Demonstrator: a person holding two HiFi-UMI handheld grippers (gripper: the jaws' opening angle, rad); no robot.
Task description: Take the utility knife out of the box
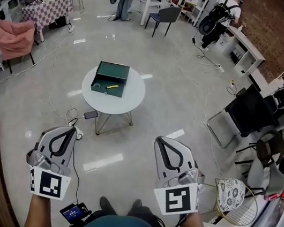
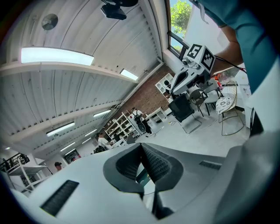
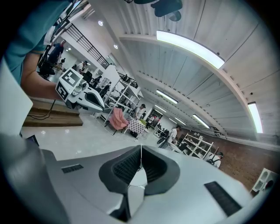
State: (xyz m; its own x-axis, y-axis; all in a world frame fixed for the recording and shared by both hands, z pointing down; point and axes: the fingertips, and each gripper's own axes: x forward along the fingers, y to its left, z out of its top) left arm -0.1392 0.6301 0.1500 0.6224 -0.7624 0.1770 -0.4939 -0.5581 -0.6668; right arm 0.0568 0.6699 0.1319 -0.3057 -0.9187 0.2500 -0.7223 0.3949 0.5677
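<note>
Head view: the left gripper (image 1: 68,129) and right gripper (image 1: 160,140) are held low, jaws together. Well ahead, between them, the open green box (image 1: 112,70) sits on a round table (image 1: 130,100) with the yellow utility knife (image 1: 112,86) inside.

Left gripper view: pads (image 2: 154,162) meet, nothing between.

Right gripper view: likewise closed, empty.

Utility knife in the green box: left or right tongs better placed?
Left, marginally. Left tongs line up closer with the box and yellow knife; right tongs sit further aside. Both shut, well short of the table.
</note>
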